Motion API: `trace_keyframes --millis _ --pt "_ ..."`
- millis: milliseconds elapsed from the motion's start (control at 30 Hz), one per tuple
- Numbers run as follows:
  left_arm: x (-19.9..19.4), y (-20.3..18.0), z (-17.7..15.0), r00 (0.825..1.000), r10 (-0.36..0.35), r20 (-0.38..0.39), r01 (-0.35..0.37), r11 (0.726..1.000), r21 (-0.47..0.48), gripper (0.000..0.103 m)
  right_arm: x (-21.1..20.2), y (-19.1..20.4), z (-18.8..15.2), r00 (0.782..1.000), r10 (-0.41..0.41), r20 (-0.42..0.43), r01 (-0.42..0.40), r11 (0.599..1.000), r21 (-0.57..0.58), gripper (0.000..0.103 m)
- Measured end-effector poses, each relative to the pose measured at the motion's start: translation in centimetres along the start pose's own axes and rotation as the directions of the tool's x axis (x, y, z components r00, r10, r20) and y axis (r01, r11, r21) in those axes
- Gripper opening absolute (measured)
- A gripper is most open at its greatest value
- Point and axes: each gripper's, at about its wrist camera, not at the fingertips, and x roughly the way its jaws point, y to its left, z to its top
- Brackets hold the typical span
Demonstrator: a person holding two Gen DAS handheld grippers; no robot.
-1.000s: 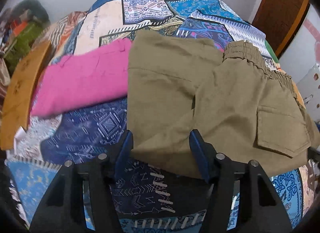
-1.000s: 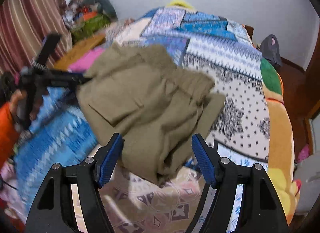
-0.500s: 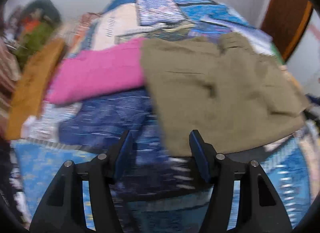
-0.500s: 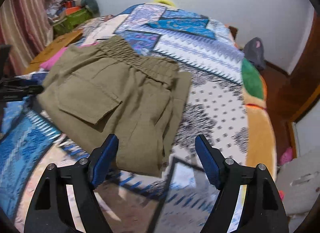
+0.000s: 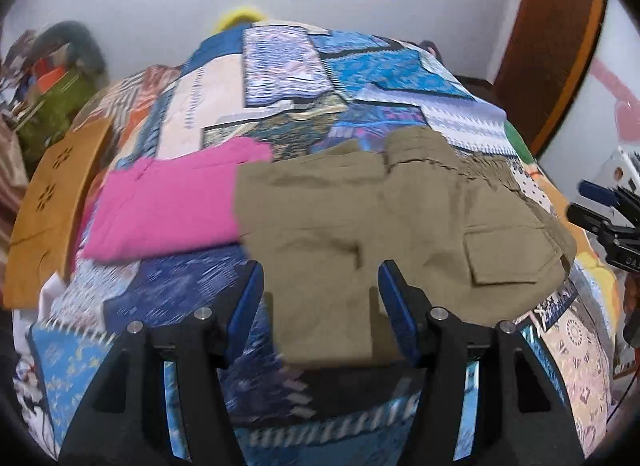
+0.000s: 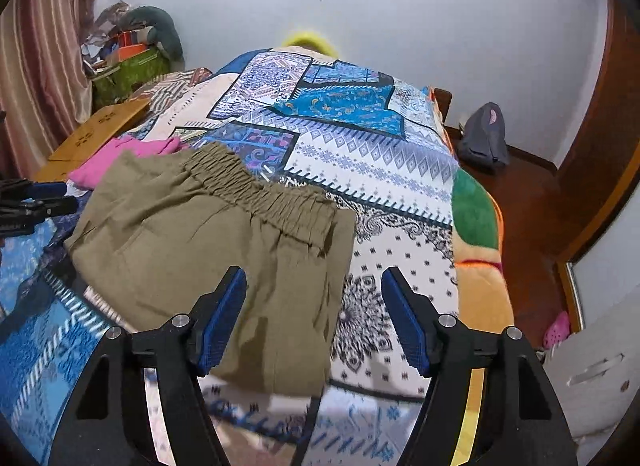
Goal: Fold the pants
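Olive-green pants (image 5: pixel 360 217) lie folded on the patterned bed cover, with the elastic waistband at the far right and a flap pocket (image 5: pixel 508 254) facing up. They also show in the right wrist view (image 6: pixel 208 246), with the waistband (image 6: pixel 260 189) across the top. My left gripper (image 5: pixel 320 306) is open and empty, just above the near edge of the pants. My right gripper (image 6: pixel 314 318) is open and empty, over the pants' right edge. The right gripper shows at the right edge of the left wrist view (image 5: pixel 608 217).
A folded pink garment (image 5: pixel 168 201) lies left of the pants. A wooden board (image 5: pixel 44 193) stands at the bed's left edge, with clutter behind it. A grey bag (image 6: pixel 484 137) sits on the floor at the right. The quilt (image 6: pixel 360 145) spreads beyond.
The right gripper has let go of the pants, which now lie flat and folded. Both grippers have pulled back and up from the cloth.
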Motion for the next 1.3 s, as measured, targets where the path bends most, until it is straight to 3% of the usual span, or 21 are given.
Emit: trace_keyframes --millis 100,167,233,300,333,400,433,567,767,900,1000,1100,1300 --pt "2.3 -1.5 0.4 0.998 0.056 -0.018 -0.055 0.997 0.051 0.060 2.1 -0.1 0.1 0.998 0.049 -0.033 -0.048 0.999 0.025 0.066" --pt "3.7 -1.3 0.3 0.996 0.090 -0.028 -0.088 0.994 0.057 0.060 4.0 -0.1 -0.4 0.996 0.023 -0.080 -0.022 1.000 0.018 0.066" --pt "4.9 -0.3 0.1 0.996 0.077 -0.052 -0.076 0.997 0.020 0.063 5.4 -0.4 -1.0 0.991 -0.013 -0.132 0.014 1.000 0.006 0.066" --pt "4.8 1.1 -0.1 0.997 0.060 -0.050 -0.062 0.997 -0.036 0.065 5.4 -0.9 -1.6 0.992 -0.020 -0.122 0.021 1.000 0.008 0.066" --pt "4.6 1.6 -0.2 0.995 0.083 -0.046 -0.085 0.995 -0.043 0.065 5.1 -1.2 -1.7 0.993 -0.027 -0.119 0.028 1.000 0.010 0.066" --pt "4.1 2.7 -0.5 0.979 0.199 -0.040 -0.201 0.979 -0.034 0.065 4.3 -2.1 -1.9 0.992 -0.042 -0.115 0.044 0.999 0.018 0.066" --pt "3.9 3.4 -0.8 0.976 0.213 -0.051 -0.215 0.976 -0.040 0.065 4.1 -2.3 -1.9 0.992 -0.042 -0.118 0.045 0.999 0.023 0.066" --pt "2.4 5.9 -1.7 0.980 0.178 -0.086 -0.186 0.978 -0.099 0.065 2.6 -2.7 -1.6 0.987 -0.057 -0.150 0.061 0.998 0.021 0.067" --pt "-0.1 7.1 -2.5 0.992 0.112 -0.062 -0.121 0.980 -0.160 0.073 0.1 -1.1 -1.0 0.986 -0.144 -0.079 0.141 0.989 -0.044 0.070" --pt "-0.4 6.2 -2.4 0.995 0.088 -0.040 -0.093 0.983 -0.160 0.075 -0.4 -1.1 -0.5 0.994 -0.084 -0.064 0.085 0.996 0.014 0.071" --pt "0.4 5.1 -2.1 0.994 0.099 -0.047 -0.104 0.987 -0.120 0.076 0.1 -1.3 -0.3 0.995 -0.068 -0.068 0.072 0.996 0.046 0.079" --pt "1.7 4.7 -1.7 0.997 0.059 -0.054 -0.065 0.990 -0.121 0.076 1.3 -1.8 -0.2 0.995 -0.036 -0.098 0.044 0.995 0.084 0.079" --pt "6.1 5.6 -0.5 0.991 0.014 -0.129 -0.034 0.987 -0.158 0.081 4.5 -3.0 -0.6 0.986 0.044 -0.160 -0.017 0.986 0.163 0.079"
